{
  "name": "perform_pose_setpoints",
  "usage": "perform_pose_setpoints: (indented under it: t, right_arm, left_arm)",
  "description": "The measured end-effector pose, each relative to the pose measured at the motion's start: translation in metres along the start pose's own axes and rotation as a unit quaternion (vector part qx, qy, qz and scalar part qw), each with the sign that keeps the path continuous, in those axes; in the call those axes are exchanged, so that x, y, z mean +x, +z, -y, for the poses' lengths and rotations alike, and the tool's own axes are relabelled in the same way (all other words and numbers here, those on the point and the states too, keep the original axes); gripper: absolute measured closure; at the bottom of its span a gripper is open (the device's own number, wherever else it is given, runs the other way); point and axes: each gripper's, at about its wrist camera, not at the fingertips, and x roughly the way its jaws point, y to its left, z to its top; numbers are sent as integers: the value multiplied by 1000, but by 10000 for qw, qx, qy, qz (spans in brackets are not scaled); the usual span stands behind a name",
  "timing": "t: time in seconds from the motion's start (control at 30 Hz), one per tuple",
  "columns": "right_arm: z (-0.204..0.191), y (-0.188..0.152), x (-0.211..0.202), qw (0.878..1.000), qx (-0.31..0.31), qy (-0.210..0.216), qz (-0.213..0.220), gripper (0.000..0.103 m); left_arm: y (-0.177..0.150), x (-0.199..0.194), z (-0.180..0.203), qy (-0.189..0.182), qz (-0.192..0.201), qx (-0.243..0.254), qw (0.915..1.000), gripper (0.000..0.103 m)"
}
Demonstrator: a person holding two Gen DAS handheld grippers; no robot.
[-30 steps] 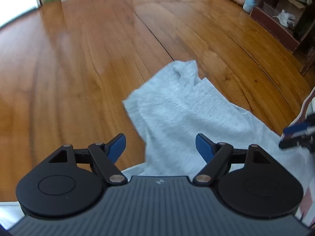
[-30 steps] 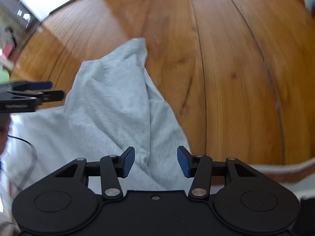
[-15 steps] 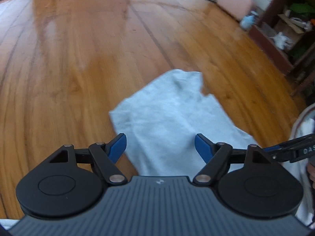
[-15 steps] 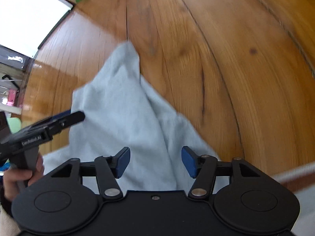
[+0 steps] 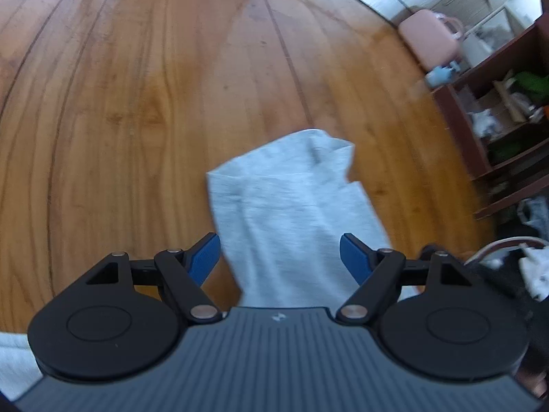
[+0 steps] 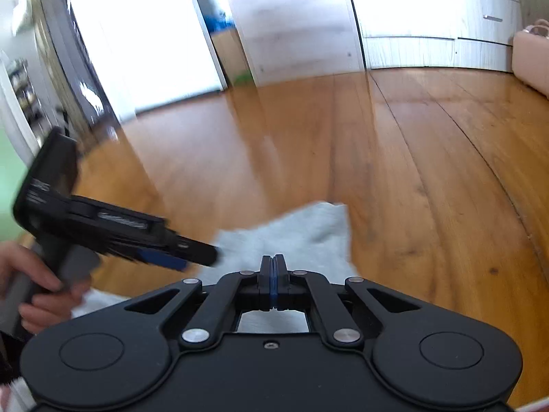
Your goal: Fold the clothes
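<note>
My left gripper (image 5: 279, 257) spread wide, grey garment (image 5: 291, 206) lying on wooden floor (image 5: 137, 103) just ahead between its fingers. My right gripper (image 6: 272, 274) pressed together; whether cloth is pinched, cannot tell. Step, I judge: grasping edge for fold. Next: left must close on near edge.

Ahead of the left claw (image 5: 279, 257), black with blue pads (image 5: 206, 257) and a ribbed grey body, lies a pale heathered grey cloth (image 5: 291, 213). The floor (image 5: 137, 103) around it is glossy honey-brown wood with darker grain lines and seams. Far to the claw's right sits a pink case (image 5: 429, 39) beside a dark red-brown shelf (image 5: 480, 130), with a green patch on the shelf. The right claw (image 6: 272, 274) is black, a thin blue stripe between its pressed fingers; white cabinets (image 6: 446, 17) stand beyond it.
</note>
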Motion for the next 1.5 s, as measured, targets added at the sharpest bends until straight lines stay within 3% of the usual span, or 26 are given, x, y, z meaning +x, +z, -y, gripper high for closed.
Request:
perform_pose_setpoints:
  t: [0.03, 0.1, 0.2, 0.23, 0.27, 0.33, 0.37, 0.43, 0.5, 0.53, 0.67, 0.73, 0.8, 0.87, 0.97, 1.07, 1.17, 1.2, 1.27, 1.3, 1.4, 1.43, 1.5]
  right_arm:
    - [-2, -3, 1, 9998, 166, 5, -145, 101]
    - [-4, -8, 2, 9983, 122, -451, -358, 100]
    - [10, -5, 6, 9942, 244, -778, -700, 95]
    - [18, -3, 7, 9937, 397, -686, -791, 89]
    - [25, -2, 10, 9921, 534, -597, -963, 66]
    - [39, 0, 18, 9872, 748, -721, -1211, 42]
    - [45, 0, 21, 9845, 821, -878, -1276, 41]
    - [52, -3, 25, 9837, 839, -1090, -1157, 41]
    - [53, -12, 22, 9896, 775, -844, -873, 70]
    - [48, -16, 20, 9918, 643, -819, -742, 98]
    - [17, -31, 4, 9985, 48, -503, -219, 98]
    - [-2, -39, -8, 9994, -250, -254, -23, 99]
    - [-8, -48, -6, 9988, -54, 33, -485, 99]
    - [-6, -56, -10, 9964, 358, 347, -684, 99]
    - [-14, -58, -21, 9956, 34, 579, -741, 99]
    - [-17, -58, -34, 9929, -248, 940, -682, 99]
    - [-22, -58, -35, 9896, -377, 1098, -853, 99]
    - [-23, -59, -39, 9879, -585, 1112, -910, 99]
    - [-27, -63, -45, 9837, -941, 1117, -1047, 98]
    - [-28, -66, -49, 9816, -1072, 1119, -1116, 98]
    - [-12, -62, -69, 9819, -1108, 907, -1237, 98]
    - [-4, -58, -73, 9830, -1165, 638, -1266, 93]
    - [14, -49, -76, 9837, -1214, 70, -1327, 69]
  left_arm:
    - [2, 1, 2, -1, -74, -49, 10000, 26]
    - [6, -2, 7, 220, -212, 49, 9995, 26]
    - [13, -5, 14, 565, -417, 209, 9973, 26]
    - [13, -6, 16, 660, -467, 279, 9963, 26]
    - [13, -7, 17, 753, -516, 352, 9952, 26]
    - [10, -9, 20, 971, -591, 487, 9923, 26]
    - [6, -11, 20, 1080, -600, 522, 9910, 26]
    - [-5, -14, 17, 1125, -520, 444, 9913, 26]
    - [-15, -17, 14, 1164, -435, 360, 9916, 26]
    - [-19, -18, 12, 1118, -404, 240, 9926, 26]
    - [-28, -20, 15, 685, -248, -153, 9972, 26]
    - [-30, -19, 25, 352, -155, -57, 9992, 26]
    - [-33, -11, 32, 88, -194, -13, 9998, 25]
    - [-38, 2, 37, -54, -371, -102, 9992, 25]
    - [-45, 22, 43, -268, -637, -237, 9973, 25]
    - [-62, 35, 55, 178, -994, -13, 9949, 24]
    - [-75, 34, 63, 280, -964, 131, 9949, 21]
    - [-79, 31, 65, 423, -834, 203, 9954, 25]
    - [-86, 27, 68, 814, -642, 410, 9938, 74]
    - [-89, 25, 70, 1061, -590, 548, 9911, 79]
    - [-95, 11, 63, 968, -426, 323, 9939, 83]
    - [-96, 8, 61, 950, -394, 269, 9943, 83]
    - [-103, 2, 56, 893, -346, 81, 9954, 84]
